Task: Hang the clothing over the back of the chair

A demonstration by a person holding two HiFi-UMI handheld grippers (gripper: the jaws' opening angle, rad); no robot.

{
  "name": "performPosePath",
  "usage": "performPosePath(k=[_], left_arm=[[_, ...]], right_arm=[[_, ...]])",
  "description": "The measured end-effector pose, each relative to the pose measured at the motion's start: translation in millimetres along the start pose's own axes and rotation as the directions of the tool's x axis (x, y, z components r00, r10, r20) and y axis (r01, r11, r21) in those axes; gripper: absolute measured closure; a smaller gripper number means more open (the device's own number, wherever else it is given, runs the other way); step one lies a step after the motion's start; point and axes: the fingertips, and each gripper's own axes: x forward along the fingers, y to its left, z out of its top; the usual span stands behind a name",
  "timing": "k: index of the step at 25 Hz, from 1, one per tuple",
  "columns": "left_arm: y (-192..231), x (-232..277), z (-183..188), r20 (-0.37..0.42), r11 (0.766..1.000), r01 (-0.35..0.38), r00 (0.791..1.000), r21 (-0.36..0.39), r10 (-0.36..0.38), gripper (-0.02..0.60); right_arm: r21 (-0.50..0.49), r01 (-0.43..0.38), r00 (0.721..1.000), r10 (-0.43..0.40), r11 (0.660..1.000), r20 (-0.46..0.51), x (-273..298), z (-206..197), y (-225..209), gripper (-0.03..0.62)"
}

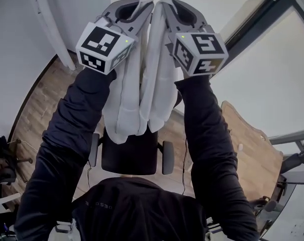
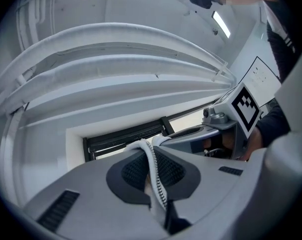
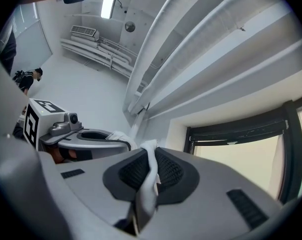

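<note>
In the head view, the left gripper [image 1: 140, 6] and right gripper [image 1: 164, 5] hold the white clothing [image 1: 141, 94] up high, above the black chair [image 1: 129, 154]. The left gripper view shows its jaws pinched tight on the zipper edge [image 2: 153, 169]. In the right gripper view, the jaws nip a fabric fold [image 3: 150, 174]. This looks like the carrying step; next, lower the clothing across the chair's back.

Navy sleeves [image 1: 71, 134], grey left tongs [image 1: 141, 9] and right tongs [image 1: 167, 9].

The head view looks steeply down on the left gripper [image 1: 141, 6] and right gripper [image 1: 166, 5]; each gripper view, close behind its jaws, faces the ceiling [image 2: 116, 14] and the other gripper.
</note>
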Motion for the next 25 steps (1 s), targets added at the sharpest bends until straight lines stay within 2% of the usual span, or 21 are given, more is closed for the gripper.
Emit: performPosePath(k=[5, 12, 16, 20, 25], left_arm=[[33.6, 33.7, -15.8, 0.018, 1.000, -0.009, 1.000, 0.020, 0.008, 0.549], [69.9, 69.8, -66.4, 0.015, 1.000, -0.008, 1.000, 0.013, 0.008, 0.551], [79.5, 86.5, -98.3, 0.011, 1.000, -0.014, 1.000, 0.024, 0.014, 0.551], [84.2, 99.7, -130.3, 0.006, 1.000, -0.021, 1.000, -0.015, 0.021, 0.551], [80.6, 112.0, -175.9, -0.054, 1.000, -0.018, 0.998, -0.021, 0.017, 0.551]], right_arm=[[0.003, 0.016, 1.000, -0.016, 1.000, 0.000, 44.4, -10.2, -25.6, 0.548], [0.021, 0.034, 0.999, -0.034, 0.999, -0.003, 89.8, -55.0, -57.6, 0.546], [0.019, 0.048, 0.998, -0.047, 0.999, -0.031, 107.1, -85.4, -68.8, 0.546], [0.028, 0.066, 0.996, -0.064, 0.997, -0.069, 114.9, -119.9, -78.8, 0.546], [0.053, 0.082, 0.988, -0.074, 0.995, -0.138, 119.8, -170.3, -91.5, 0.546]])
